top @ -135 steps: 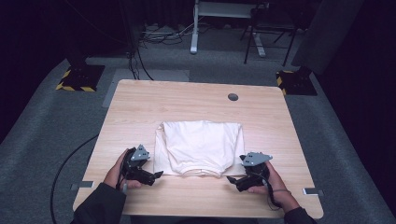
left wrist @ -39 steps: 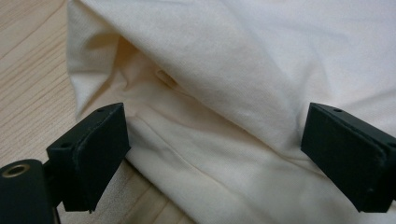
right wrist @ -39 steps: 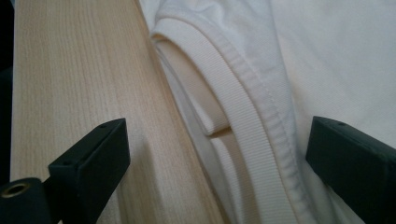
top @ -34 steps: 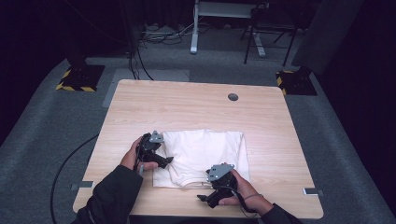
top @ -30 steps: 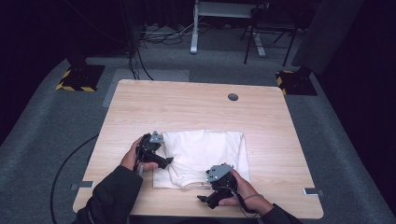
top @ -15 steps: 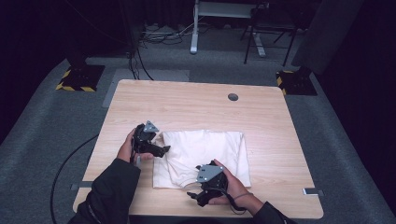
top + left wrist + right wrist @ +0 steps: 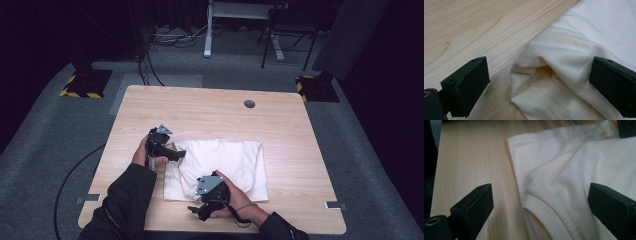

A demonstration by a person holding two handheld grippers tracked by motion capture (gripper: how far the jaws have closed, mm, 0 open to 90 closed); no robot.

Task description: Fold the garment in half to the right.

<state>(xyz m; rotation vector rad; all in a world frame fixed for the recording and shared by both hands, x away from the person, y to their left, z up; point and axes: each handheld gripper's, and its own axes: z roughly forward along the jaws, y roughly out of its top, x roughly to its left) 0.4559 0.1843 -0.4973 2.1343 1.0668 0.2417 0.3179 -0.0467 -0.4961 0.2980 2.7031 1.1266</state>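
Fingers point(image 7: 466, 85) of left gripper point(image 7: 541, 87) spread wide, white shirt point(image 7: 574, 62) fold between, right gripper point(image 7: 544, 210) likewise agape over ribbed hem

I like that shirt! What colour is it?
The shirt is cream-white, plain with no pattern; it shows best in the right gripper view.

A folded T-shirt point(image 7: 225, 162) is laid on the near half of the table point(image 7: 210, 107), with a cable hole point(image 7: 249, 104) seen beyond it. The left gripper point(image 7: 176, 155) is positioned at the garment's left edge, while the right gripper point(image 7: 196, 210) is placed at its near edge, close to the person's side.
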